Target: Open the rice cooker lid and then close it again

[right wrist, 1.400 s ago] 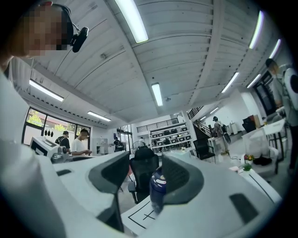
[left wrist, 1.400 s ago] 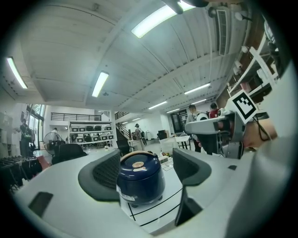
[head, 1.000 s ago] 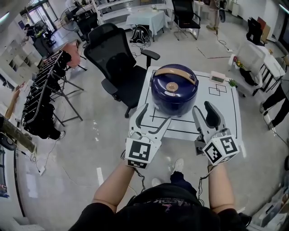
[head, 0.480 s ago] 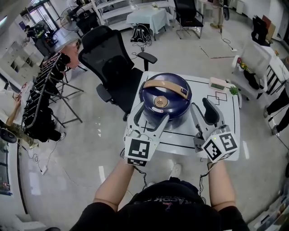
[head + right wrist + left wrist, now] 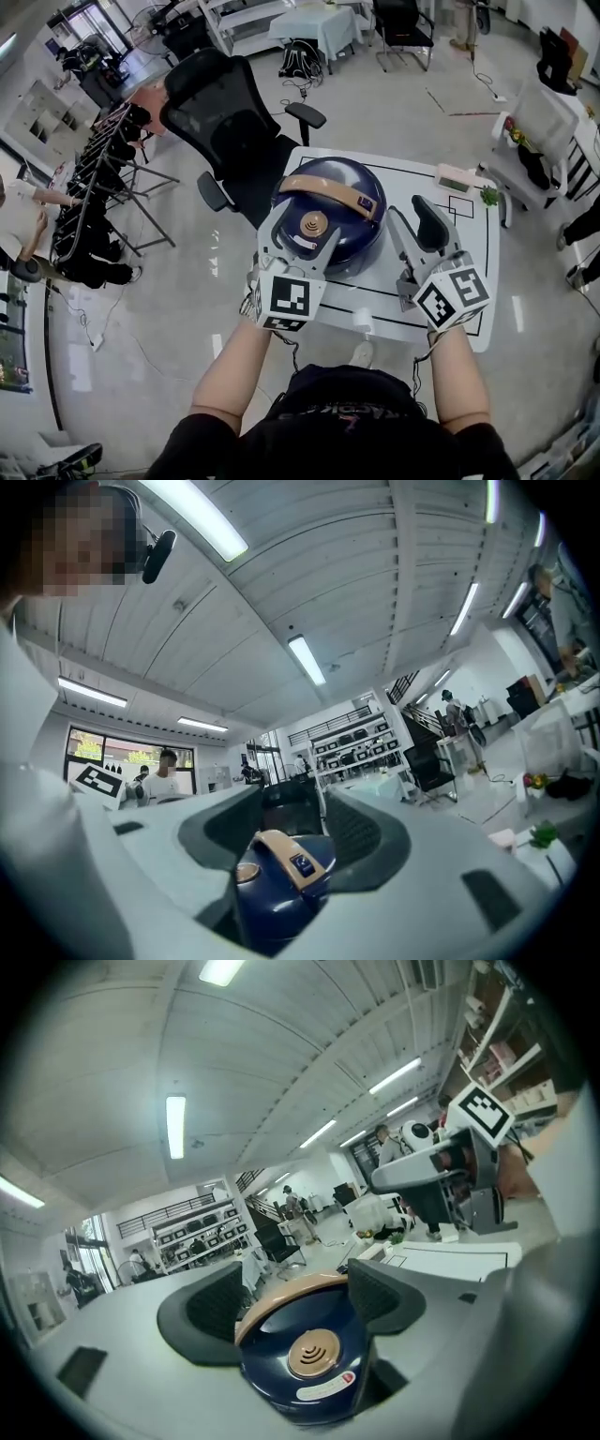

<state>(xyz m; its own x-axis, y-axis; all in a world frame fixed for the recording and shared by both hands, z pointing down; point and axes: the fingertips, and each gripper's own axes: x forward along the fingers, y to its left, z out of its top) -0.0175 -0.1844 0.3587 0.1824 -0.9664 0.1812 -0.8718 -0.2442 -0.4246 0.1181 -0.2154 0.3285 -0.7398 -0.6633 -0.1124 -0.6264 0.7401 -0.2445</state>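
Navy-blue and shut, 1 rice cooker [image 5: 342, 211] sits on the white table [image 5: 459, 244], its 1 tan carry handle [image 5: 323, 190] folded flat across the lid. Of the 2 grippers, the left gripper [image 5: 305, 230] hovers over the cooker's near edge, jaws apart either side of the 1 gold vent cap [image 5: 312, 223], probably lining up for the lid release. The right gripper [image 5: 415, 225], jaws likewise apart and empty, hangs just right of the cooker, likely ready to steady it.
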